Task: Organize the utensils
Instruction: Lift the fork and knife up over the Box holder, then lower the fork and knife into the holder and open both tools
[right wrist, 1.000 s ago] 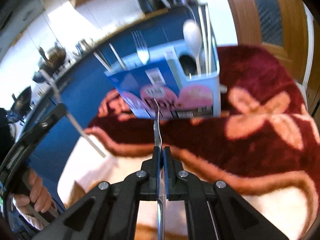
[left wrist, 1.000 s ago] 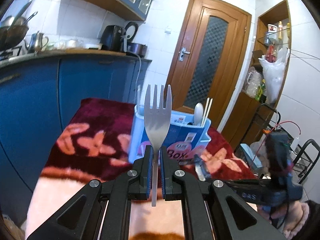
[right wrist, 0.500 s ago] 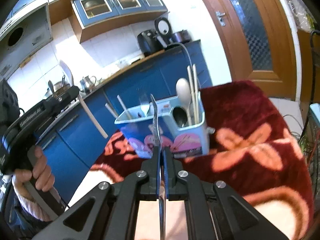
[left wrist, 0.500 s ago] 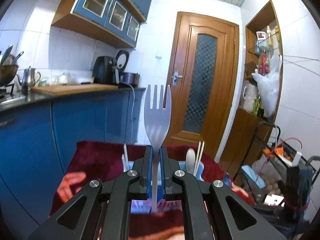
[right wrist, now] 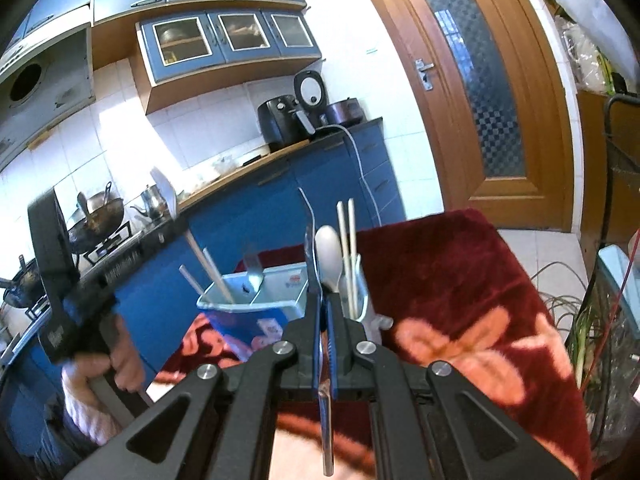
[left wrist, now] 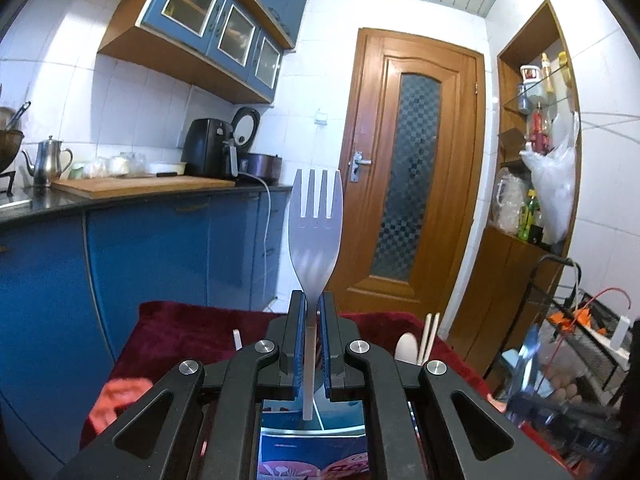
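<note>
Right gripper clamped on a metal utensil seen edge-on, near a blue box holding spoon and chopsticks; left gripper at left.

Twin matte-black plastic two-finger grippers, hand-held.
Left gripper and right gripper: angular black linkage arms with triangular cutouts, round silver screw heads at pivots, blue pads lining the inner finger faces. Hand on the left unit's black grip; pale knit sleeve cuff.
</note>
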